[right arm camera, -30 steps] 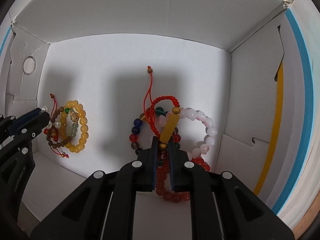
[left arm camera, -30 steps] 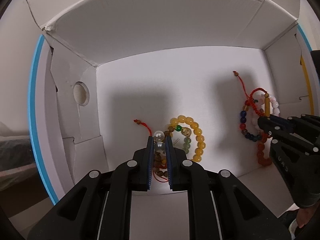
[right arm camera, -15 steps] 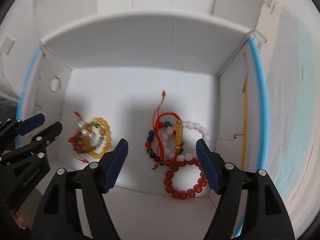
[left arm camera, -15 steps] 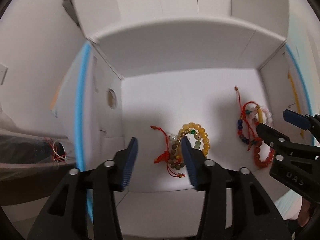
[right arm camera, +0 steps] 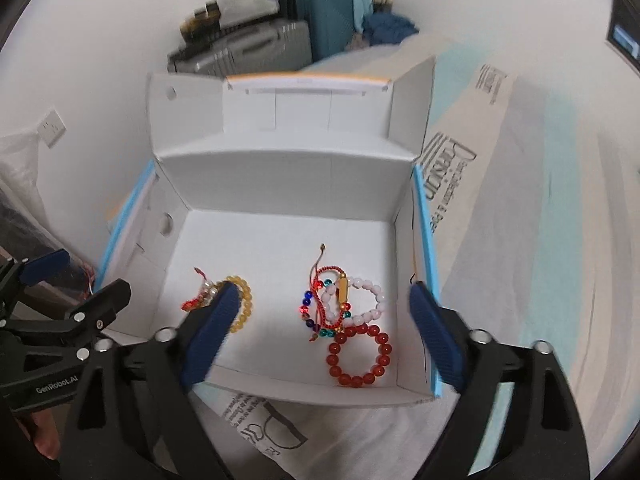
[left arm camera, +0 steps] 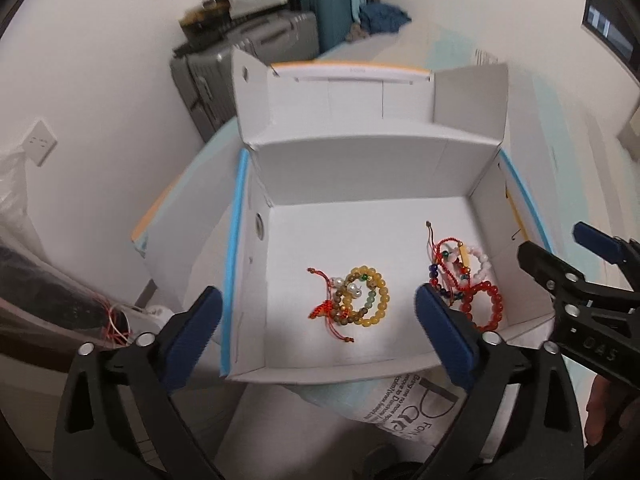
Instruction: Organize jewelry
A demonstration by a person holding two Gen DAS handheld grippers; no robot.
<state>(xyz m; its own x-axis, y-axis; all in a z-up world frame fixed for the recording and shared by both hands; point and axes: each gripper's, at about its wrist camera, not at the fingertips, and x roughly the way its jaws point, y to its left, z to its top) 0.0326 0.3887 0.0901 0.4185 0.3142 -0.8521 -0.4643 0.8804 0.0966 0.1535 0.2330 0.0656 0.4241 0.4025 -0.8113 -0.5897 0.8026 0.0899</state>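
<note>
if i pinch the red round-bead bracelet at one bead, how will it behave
The red round-bead bracelet would probably droop rather than hold its ring, being separate strung beads. Its glossy beads may slip between flat pads. It touches the pink bead bracelet, which might drag along.

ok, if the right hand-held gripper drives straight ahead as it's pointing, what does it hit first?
Probably the bracelet pile on the floor of the white box: it lies centred between the open right hand-held gripper fingers. Depth is unclear.
</note>
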